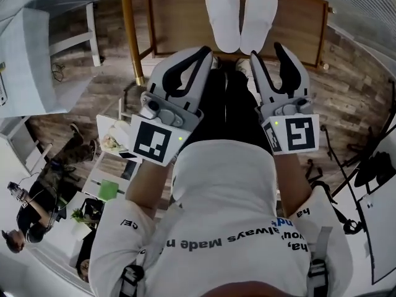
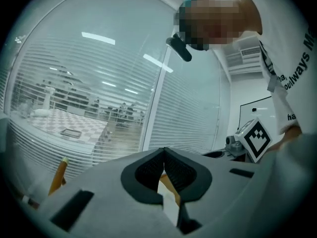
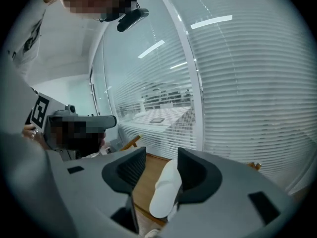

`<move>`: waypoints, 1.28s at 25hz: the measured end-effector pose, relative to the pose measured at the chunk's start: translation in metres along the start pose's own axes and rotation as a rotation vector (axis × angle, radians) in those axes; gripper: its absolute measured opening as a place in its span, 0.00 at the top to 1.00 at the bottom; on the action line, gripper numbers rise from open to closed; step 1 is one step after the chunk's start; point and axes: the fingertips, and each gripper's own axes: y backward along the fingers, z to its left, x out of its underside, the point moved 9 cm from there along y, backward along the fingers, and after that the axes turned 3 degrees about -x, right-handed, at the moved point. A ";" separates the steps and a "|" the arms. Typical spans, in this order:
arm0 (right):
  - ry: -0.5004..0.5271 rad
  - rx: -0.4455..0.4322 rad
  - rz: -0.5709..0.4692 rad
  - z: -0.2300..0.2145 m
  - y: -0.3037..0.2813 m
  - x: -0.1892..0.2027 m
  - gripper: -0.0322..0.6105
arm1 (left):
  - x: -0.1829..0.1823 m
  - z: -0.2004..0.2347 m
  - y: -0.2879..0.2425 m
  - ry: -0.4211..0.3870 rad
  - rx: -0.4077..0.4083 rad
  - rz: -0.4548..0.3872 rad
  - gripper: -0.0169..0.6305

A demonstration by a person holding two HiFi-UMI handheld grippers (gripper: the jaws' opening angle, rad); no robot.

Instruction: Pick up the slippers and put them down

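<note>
**Step in hand (judged):** approach for the pick-up. Neither slipper is gripped yet.

1. The left claw [image 1: 206, 52] hovers short of the near edge of the desk [image 1: 179, 17]. Its two tips are pressed together with nothing between them. Spread it before it reaches the desk.
2. The right claw [image 1: 267, 51] also hovers short of the desk's near edge. Its jaws stand apart and empty, and one slipper shows beyond the gap, not inside it.
3. The two slippers [image 1: 223, 14] lie flat on the desk top, side by side, with their rounded ends close to the near edge. Assign one claw to each.
4. Bring each claw in low over the near edge and close it on a rounded end. A steep entry would likely jam a jaw against the desk.

**Materials:** The claws are matt grey moulded shells with black textured pads. The slippers are white, thin, long ovals, probably soft fabric that droops when lifted by one end. The desk is brown wood with a darker border. Beside the desk stands a brass-coloured pole [image 1: 130, 30] on a plank floor [image 1: 352, 67]
</note>
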 end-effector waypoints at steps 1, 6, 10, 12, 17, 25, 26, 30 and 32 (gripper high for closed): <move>-0.002 0.014 0.009 -0.004 -0.007 0.011 0.68 | 0.009 0.003 -0.004 -0.004 -0.003 0.005 0.95; -0.041 0.089 0.045 -0.022 -0.038 0.069 0.63 | 0.054 0.016 -0.021 -0.011 0.001 0.031 0.95; -0.083 0.133 0.091 -0.033 -0.063 0.122 0.58 | 0.089 0.019 -0.033 -0.009 0.003 0.044 0.95; -0.095 0.140 0.105 -0.036 -0.073 0.138 0.57 | 0.104 0.021 -0.036 -0.005 -0.002 0.048 0.95; -0.096 0.167 0.127 -0.040 -0.101 0.169 0.55 | 0.142 0.033 -0.041 0.000 -0.013 0.066 0.95; -0.069 0.220 0.155 -0.048 -0.134 0.180 0.54 | 0.178 0.050 -0.054 0.000 -0.013 0.094 0.95; -0.065 0.226 0.157 -0.049 -0.138 0.180 0.54 | 0.179 0.051 -0.055 0.001 -0.014 0.094 0.95; -0.060 0.251 0.145 -0.056 -0.151 0.176 0.54 | 0.183 0.052 -0.063 0.022 -0.016 0.111 0.95; -0.036 0.259 0.149 -0.057 -0.158 0.174 0.54 | 0.181 0.053 -0.065 0.028 -0.018 0.118 0.95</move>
